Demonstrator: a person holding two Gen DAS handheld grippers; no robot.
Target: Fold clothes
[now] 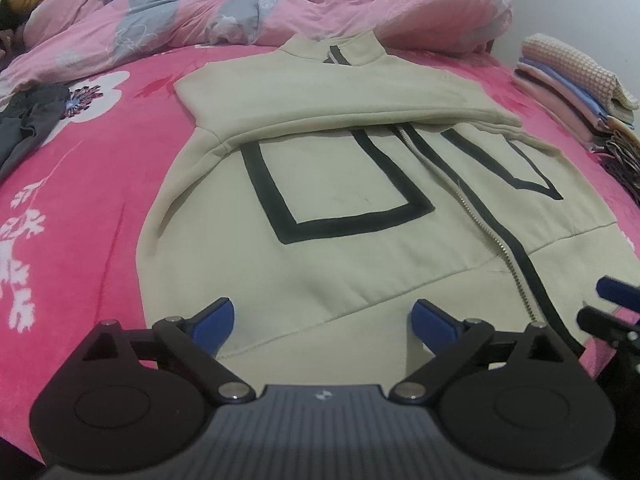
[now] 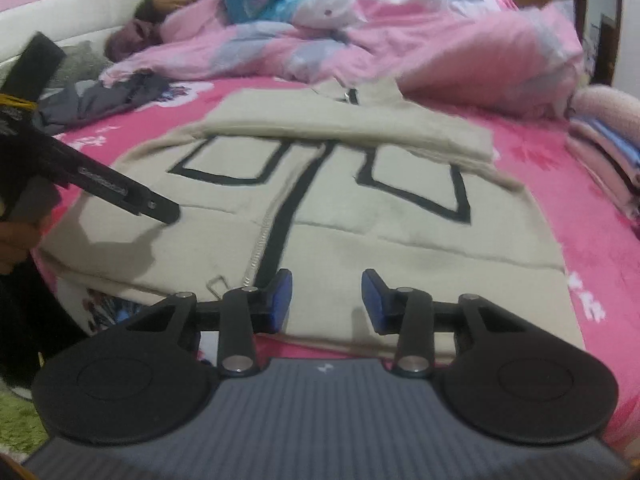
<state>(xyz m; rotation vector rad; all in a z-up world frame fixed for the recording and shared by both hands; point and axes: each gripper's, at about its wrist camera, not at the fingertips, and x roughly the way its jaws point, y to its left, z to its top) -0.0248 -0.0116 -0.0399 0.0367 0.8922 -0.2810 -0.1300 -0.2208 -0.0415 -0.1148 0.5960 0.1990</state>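
A cream zip-up jacket (image 1: 360,216) with black rectangle outlines lies flat on the pink bedspread (image 1: 80,208), with its sleeves folded across the chest. My left gripper (image 1: 324,320) stands wide open over the left part of the jacket's hem, with nothing between its blue pads (image 1: 216,324). The right gripper's tip (image 1: 612,304) shows at the right edge. In the right wrist view my right gripper (image 2: 326,300) is open with a narrower gap. It hovers over the hem of the jacket (image 2: 400,240) just right of the zip (image 2: 260,248). One left gripper finger (image 2: 120,196) reaches in from the left.
A stack of folded cloths (image 1: 576,88) sits at the bed's right edge. A rumpled pink duvet (image 1: 280,4) fills the far end, with a person (image 2: 152,20) lying under it. A grey garment (image 1: 28,120) lies on the left. A green rug (image 2: 16,420) shows below the bed.
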